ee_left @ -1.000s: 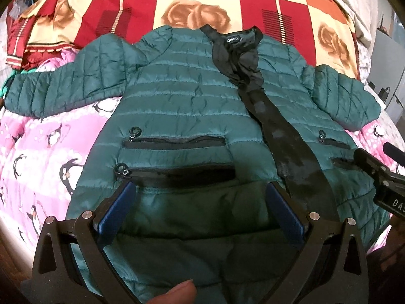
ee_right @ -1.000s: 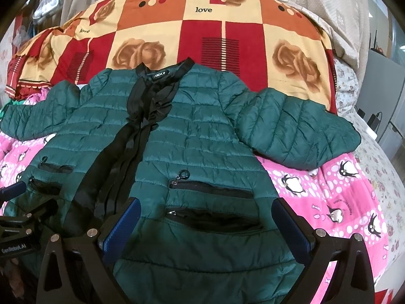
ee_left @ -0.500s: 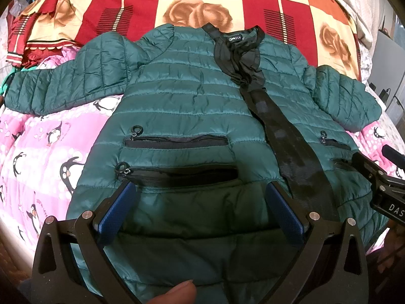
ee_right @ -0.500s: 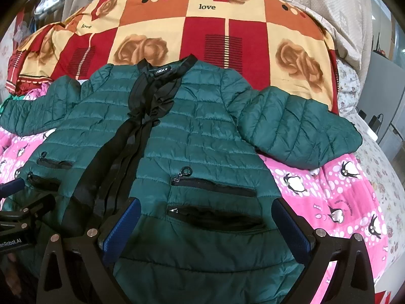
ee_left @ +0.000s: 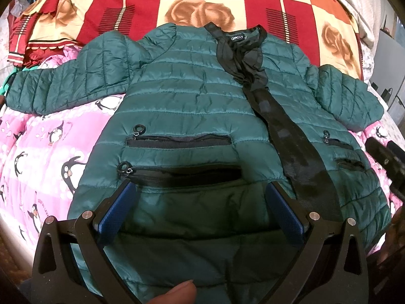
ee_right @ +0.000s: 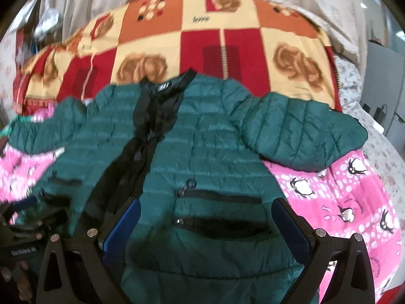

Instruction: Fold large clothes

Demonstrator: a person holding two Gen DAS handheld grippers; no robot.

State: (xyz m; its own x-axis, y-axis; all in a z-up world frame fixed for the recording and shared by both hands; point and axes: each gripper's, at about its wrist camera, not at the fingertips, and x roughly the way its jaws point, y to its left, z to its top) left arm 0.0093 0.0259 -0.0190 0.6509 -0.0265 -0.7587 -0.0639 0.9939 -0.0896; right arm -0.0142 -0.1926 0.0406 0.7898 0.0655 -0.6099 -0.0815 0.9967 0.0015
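Observation:
A dark green quilted jacket (ee_left: 192,101) lies flat, front up, on the bed, sleeves spread to both sides; it also shows in the right wrist view (ee_right: 215,152). A black placket (ee_left: 286,136) runs down its middle. My left gripper (ee_left: 200,202) is open, its blue pads over the jacket's lower left part near the pocket zips. My right gripper (ee_right: 207,217) is open over the lower right part, by a zipped pocket (ee_right: 220,197). Neither holds any cloth.
The jacket rests on a pink penguin-print blanket (ee_left: 45,152), also in the right wrist view (ee_right: 354,202). A red and cream rose-patterned quilt (ee_left: 197,7) lies behind the collar. Grey furniture (ee_right: 384,81) stands at the far right.
Both grippers have drawn back and up a little, so the jacket sits lower in both views. The right wrist view is blurred by motion. Both stay open.

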